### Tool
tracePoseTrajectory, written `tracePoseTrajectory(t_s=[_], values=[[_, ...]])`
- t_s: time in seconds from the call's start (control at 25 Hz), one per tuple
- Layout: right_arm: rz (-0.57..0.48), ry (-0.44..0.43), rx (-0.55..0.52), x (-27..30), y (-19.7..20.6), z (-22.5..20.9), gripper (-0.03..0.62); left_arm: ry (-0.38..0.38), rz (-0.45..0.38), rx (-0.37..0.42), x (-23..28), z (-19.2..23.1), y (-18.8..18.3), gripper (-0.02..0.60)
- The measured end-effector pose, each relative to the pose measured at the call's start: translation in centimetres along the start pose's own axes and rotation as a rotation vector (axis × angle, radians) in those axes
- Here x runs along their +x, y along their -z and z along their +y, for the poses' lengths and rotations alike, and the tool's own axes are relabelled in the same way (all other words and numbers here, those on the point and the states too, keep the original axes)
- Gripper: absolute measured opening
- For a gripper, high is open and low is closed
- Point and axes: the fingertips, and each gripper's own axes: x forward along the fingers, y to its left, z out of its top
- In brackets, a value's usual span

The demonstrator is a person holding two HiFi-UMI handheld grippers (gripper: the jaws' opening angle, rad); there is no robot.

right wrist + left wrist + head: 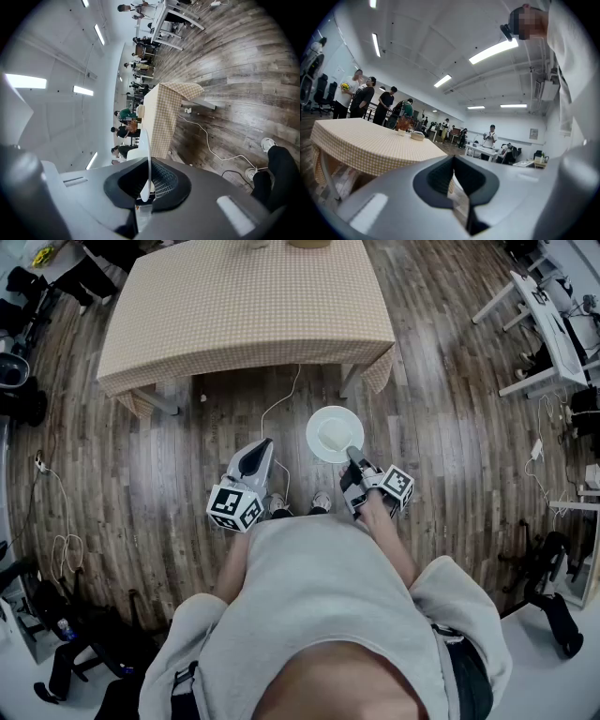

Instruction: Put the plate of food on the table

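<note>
As its jaws pinch the plate (333, 432), the right hand-held gripper (353, 457) hovers

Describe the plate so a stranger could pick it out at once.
Find the big table with the checked beige cloth; just short of its near edge, over the wooden floor, is a round white plate. The right gripper pinches its rim; the left gripper beside it holds nothing.

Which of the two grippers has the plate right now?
The right gripper: its jaws are shut on the near rim of the white plate. The left gripper carries nothing, its jaws together.
</note>
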Motion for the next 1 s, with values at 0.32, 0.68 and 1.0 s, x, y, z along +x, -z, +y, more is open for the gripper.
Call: tracePoseTrajectory(t_s=[0.32,0.68,1.0], values=[[0.014,-0.049,-0.015,-0.4,-0.8,0.4,0.008,-0.016,-0.012,0.002,-0.3,-0.8,0.3,0.009],[0.029,-0.054,-0.014,-1.1,-2.0,0.5,0.009,-0.01,-0.073,0.087,0.5,-2.9,-1.3,0.009],[0.044,-0.071,-0.011,-1.8,-4.0,0.4,0.009,-0.022,-0.078,0.106,1.9,-4.7,-1.3,0.011]])
